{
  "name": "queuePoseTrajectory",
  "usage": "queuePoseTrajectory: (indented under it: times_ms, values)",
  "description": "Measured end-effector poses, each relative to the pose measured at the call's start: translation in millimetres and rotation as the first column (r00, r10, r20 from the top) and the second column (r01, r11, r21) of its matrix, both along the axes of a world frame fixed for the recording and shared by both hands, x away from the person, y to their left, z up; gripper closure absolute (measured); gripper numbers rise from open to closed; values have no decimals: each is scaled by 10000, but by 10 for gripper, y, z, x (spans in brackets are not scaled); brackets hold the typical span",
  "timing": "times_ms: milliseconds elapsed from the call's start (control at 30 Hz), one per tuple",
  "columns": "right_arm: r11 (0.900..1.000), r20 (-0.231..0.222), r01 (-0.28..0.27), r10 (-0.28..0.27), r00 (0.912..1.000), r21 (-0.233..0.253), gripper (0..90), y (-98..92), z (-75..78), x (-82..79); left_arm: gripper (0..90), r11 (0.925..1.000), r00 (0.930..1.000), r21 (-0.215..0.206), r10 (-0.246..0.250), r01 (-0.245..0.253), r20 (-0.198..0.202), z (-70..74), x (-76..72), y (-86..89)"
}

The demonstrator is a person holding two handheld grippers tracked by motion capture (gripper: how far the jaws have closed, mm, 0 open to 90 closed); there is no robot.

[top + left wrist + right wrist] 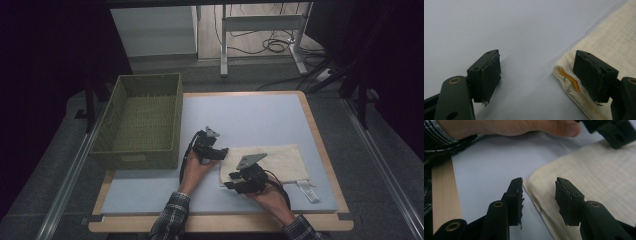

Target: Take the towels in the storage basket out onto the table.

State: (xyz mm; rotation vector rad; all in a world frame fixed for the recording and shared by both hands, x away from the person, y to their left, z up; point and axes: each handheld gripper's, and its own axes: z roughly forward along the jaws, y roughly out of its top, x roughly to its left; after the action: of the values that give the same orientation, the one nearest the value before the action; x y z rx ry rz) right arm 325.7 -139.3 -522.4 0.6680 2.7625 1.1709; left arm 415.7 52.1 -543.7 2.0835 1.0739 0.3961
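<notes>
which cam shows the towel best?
High view: the whole towel lies flat on the mat, both claws at its left end. Left gripper view shows just a corner with an orange fold; right gripper view, just an edge.

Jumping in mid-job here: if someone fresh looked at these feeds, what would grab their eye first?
Probably the cream towel folded flat on the pale blue mat, right of centre near the person's edge. Both grippers are at its left end with jaws open: the left gripper at the far left corner, the right gripper at the near left corner. Next would be the green woven basket standing at the table's left side.
</notes>
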Motion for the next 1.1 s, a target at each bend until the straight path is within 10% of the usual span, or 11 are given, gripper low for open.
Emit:
queuePoseTrajectory:
  times_ms: [433,700,1000,1100]
  values:
    - [9944,1195,-146,271,9925,-1046,676,251,-53,-72,224,10000,10000,-3,10,-10,12,-1,1,-2]
    - [9965,716,79,-19,9974,-836,836,209,-46,-14,243,10000,10000,-30,52,-52,1,4,-3,1]
    - [9982,526,171,-141,9985,-572,836,185,-58,-2,829,9884,9903,-661,-1381,1369,-127,23,-53,-30]
    - [9987,482,167,-144,9987,-482,837,174,-63,1,869,9874,9902,-808,-1381,1361,-205,23,-45,-19]
